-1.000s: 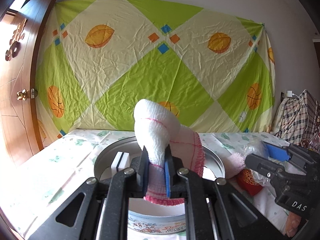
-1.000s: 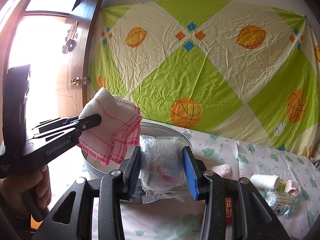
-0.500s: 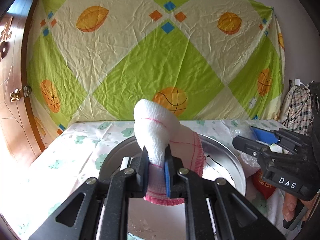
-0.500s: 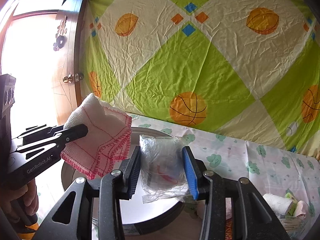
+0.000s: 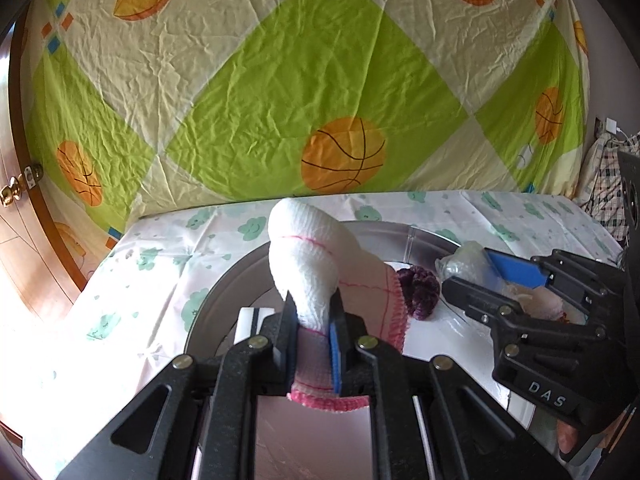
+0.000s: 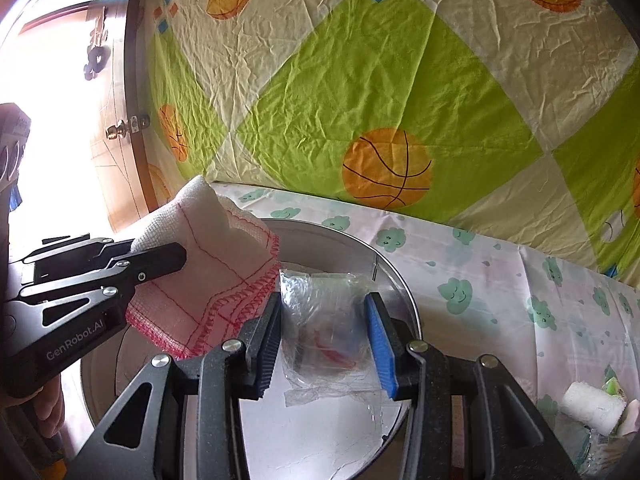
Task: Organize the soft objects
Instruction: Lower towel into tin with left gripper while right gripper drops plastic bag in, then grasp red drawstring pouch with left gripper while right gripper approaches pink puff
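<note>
On my left, my left gripper (image 5: 314, 332) is clamped on the white cloth with pink stitching (image 5: 312, 264), its bunched top standing up between the fingers and its hem hanging below them. It hangs over the near-left part of the round metal tin (image 6: 394, 276), which sits on the cloud-print tablecloth (image 5: 160, 264). To do this well, I judge I should lower the cloth until its hem touches the tin floor before letting go, so it settles in a heap rather than draping over the rim.

Inside the tin, toward the middle, a dark purple knitted piece (image 5: 420, 292) already lies; I would drop the cloth beside it, not on top.

Further right, my right gripper (image 6: 324, 340) is closed on a crinkly clear plastic bag (image 6: 324, 320) with something red inside, also over the tin. That bag is slippery and light, so I would bring it low before opening. Off to the far right on the table lies a white gauze roll (image 6: 592, 404).

Compared with a second ago, both grippers have moved forward and over the tin: the tin now fills the lower view, the purple piece has come into sight, and the grips themselves are unchanged.
</note>
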Tool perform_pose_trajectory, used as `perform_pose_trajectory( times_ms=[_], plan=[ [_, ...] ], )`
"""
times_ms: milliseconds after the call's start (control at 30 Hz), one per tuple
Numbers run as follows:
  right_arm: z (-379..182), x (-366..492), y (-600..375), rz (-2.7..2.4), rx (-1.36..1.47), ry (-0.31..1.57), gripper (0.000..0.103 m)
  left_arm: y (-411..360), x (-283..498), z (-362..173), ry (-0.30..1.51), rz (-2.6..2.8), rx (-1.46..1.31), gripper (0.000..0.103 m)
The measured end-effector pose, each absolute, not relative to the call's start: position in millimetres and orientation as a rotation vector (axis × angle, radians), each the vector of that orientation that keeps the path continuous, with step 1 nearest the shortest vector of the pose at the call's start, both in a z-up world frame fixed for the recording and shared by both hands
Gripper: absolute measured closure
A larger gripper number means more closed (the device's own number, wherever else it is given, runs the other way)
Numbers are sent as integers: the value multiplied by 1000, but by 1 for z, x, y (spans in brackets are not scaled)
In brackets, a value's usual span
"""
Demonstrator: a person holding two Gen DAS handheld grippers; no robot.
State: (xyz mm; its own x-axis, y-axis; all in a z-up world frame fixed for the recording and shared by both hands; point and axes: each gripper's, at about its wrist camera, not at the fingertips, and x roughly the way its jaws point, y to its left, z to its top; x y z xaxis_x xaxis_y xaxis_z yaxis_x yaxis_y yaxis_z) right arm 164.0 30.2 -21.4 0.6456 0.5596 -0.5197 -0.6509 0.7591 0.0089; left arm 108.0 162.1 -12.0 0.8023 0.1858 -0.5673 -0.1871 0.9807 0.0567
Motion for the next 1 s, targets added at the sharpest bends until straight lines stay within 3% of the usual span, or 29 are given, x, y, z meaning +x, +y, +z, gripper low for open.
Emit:
perform_pose_trajectory(
  times_ms=[67, 167, 233, 267, 633, 1000],
  plan=[
    [-24, 166, 32, 693, -184, 536, 58, 161, 111, -14, 615, 207, 8, 91],
    [-27, 170, 33, 696, -185, 567, 47, 157, 113, -17, 624, 225, 45, 76],
    [-27, 169, 28, 684, -174, 571, 34, 155, 109, -15, 602, 257, 57, 41],
    [-25, 169, 24, 685, -160, 573, 33, 154, 105, -12, 581, 261, 55, 37],
    [-20, 129, -62, 656, -105, 535, 29, 103, 48, 0, 390, 196, 4, 37],
    [-29, 112, -181, 439, -68, 483, 27, 8, 47, -22, 411, 9, 42, 37]
  ],
)
